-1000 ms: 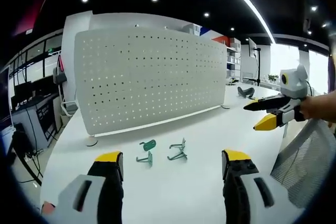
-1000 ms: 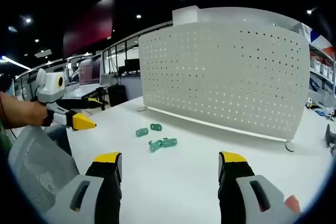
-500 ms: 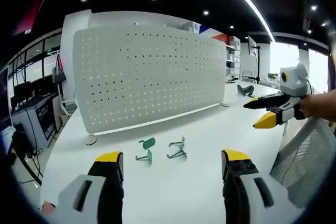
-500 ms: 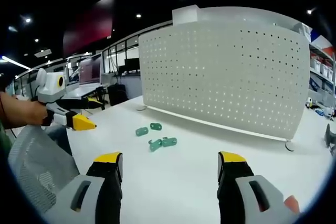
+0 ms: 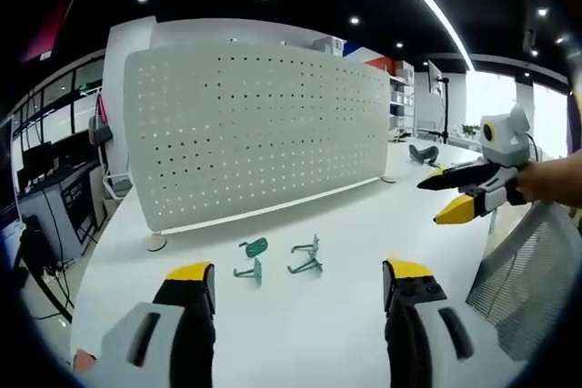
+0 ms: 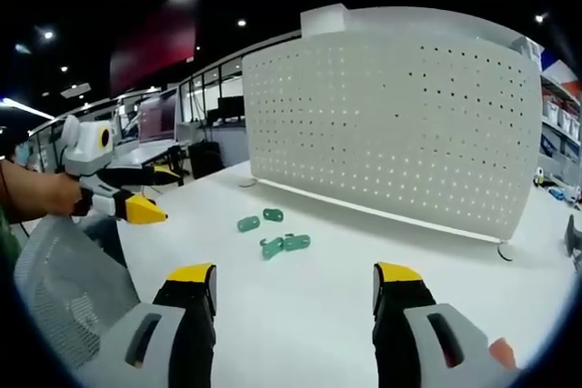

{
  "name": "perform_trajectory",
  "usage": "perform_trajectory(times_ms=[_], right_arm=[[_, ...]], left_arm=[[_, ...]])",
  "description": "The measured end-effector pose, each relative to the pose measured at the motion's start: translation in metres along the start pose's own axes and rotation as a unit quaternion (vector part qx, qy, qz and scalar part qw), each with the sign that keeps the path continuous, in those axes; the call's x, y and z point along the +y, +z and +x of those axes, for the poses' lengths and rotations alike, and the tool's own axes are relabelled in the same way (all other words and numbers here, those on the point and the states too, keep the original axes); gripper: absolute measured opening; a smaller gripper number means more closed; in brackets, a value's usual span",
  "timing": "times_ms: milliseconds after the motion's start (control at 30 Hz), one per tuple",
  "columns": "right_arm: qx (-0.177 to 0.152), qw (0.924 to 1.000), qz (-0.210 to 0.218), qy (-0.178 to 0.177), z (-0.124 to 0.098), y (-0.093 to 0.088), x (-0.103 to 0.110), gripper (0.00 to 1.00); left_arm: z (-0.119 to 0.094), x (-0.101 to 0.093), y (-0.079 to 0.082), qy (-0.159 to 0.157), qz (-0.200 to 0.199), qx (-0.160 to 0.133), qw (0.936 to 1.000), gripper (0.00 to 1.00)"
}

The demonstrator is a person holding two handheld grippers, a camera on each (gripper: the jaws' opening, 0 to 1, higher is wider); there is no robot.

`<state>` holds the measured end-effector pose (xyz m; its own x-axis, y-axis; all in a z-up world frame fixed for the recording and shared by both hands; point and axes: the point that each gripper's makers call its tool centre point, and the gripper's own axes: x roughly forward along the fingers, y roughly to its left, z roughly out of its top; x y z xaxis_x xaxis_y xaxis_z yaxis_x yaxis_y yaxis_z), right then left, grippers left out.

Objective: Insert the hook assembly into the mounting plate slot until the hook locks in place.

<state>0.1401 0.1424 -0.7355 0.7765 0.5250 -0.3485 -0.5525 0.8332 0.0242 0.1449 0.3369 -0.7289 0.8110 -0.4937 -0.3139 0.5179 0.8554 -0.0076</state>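
Two green hooks lie on the white table in front of the white perforated mounting plate (image 5: 259,129): one hook (image 5: 252,259) on the left and another hook (image 5: 307,260) beside it. In the right gripper view they appear as a hook (image 6: 258,221) and a hook (image 6: 285,244) before the plate (image 6: 400,124). My left gripper (image 5: 296,281) stands open above the table, short of the hooks, and shows as the left gripper (image 6: 145,193) held by a hand. My right gripper (image 6: 293,281) is open too, and shows as the right gripper (image 5: 450,195) at the right.
A mesh office chair back (image 5: 523,274) stands at the table's near edge, also seen as the chair (image 6: 59,283). The plate rests on round feet (image 5: 158,244). A dark object (image 5: 422,156) lies far back on the table (image 5: 300,333). Desks with monitors (image 6: 159,120) stand behind.
Both views have shifted only slightly. The hooks and plate have not moved, and both grippers stay open.
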Motion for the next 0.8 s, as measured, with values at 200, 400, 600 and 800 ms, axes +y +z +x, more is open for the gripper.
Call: perform_trajectory(times_ms=[200,400,600,800], right_arm=[[0.01,0.9999,-0.01,0.006,0.006,-0.002,0.004,0.7],[0.014,0.9993,-0.03,0.016,0.017,0.004,0.01,0.68],[0.019,0.9988,-0.038,0.026,0.031,0.006,0.014,0.65],[0.028,0.998,-0.045,0.035,0.042,0.003,0.017,0.63]], left_arm=[[0.0,-0.001,0.001,-0.002,0.0,-0.002,1.0,0.77],[0.0,-0.002,0.001,-0.004,0.002,-0.002,1.0,0.76],[0.0,-0.001,0.002,-0.002,0.001,-0.003,1.0,0.76],[0.0,0.0,0.001,-0.002,0.002,-0.002,1.0,0.76]])
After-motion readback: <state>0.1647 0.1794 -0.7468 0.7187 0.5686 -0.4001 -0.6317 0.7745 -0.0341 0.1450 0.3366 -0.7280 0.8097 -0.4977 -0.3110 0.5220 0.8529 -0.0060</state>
